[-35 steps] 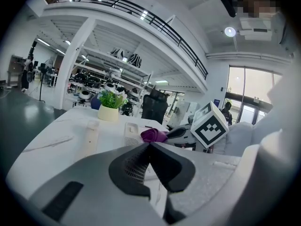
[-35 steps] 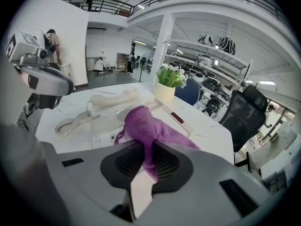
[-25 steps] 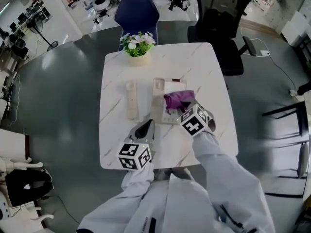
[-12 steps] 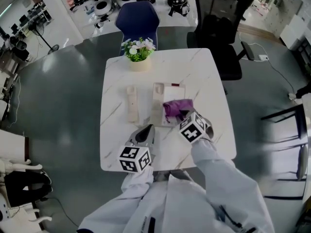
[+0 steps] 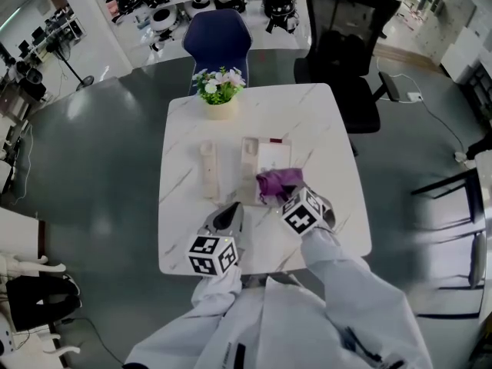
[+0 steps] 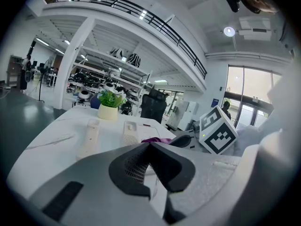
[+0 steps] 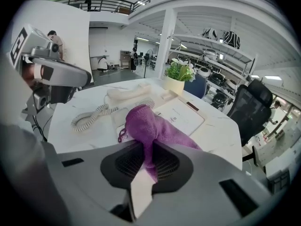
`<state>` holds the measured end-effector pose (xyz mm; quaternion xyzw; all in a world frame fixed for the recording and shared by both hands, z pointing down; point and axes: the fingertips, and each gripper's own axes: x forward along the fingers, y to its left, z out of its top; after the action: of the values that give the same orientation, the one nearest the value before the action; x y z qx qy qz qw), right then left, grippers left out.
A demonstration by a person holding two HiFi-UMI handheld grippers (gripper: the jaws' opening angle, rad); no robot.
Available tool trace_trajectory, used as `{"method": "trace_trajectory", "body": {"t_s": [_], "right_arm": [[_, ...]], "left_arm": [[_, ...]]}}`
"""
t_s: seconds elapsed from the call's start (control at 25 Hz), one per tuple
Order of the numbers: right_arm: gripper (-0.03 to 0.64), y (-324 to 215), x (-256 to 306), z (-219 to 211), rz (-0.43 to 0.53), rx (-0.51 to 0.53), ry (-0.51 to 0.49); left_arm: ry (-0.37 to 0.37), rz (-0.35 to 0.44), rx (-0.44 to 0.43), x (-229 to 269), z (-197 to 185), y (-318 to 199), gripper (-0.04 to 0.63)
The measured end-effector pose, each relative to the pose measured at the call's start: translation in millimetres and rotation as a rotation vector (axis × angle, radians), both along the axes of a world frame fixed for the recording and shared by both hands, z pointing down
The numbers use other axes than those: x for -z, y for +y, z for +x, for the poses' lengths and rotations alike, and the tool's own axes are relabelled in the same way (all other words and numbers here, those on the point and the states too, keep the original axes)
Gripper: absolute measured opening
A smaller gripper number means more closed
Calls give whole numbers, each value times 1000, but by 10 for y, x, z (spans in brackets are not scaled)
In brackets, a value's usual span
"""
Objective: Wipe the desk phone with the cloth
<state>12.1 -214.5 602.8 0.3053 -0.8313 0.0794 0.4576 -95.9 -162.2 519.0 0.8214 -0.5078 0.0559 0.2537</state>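
Mid-wipe, frame centre — cloth (image 5: 278, 181) clamped in right gripper (image 5: 287, 194) over phone (image 5: 260, 157); left gripper (image 5: 230, 212) closed, empty. Next, likely — sweep over unwiped top.

Potted plant (image 5: 219, 89) stands at the far edge of the marble table (image 5: 315, 121). Blue chair (image 5: 217, 41) and black office chair (image 5: 346, 41) stand beyond.

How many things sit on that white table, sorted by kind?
phone base: 1
handset: 1
purple cloth: 1
potted plant: 1
Total: 4
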Motion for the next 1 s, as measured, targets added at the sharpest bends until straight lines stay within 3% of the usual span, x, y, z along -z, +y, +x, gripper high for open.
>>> {"method": "trace_trajectory", "body": {"t_s": [0.28,0.44,1.0], "right_arm": [[35,79,45,-13,16,8,-6],[35,218,-67,-8,-31,20,0],[35,370,-115,-3,-57,32,-9]], "left_arm": [[2,-1,4,17,-10,45,-2],[3,2,8,11,-21,53,-2],[0,14,7,50,-3,84,-2]]}}
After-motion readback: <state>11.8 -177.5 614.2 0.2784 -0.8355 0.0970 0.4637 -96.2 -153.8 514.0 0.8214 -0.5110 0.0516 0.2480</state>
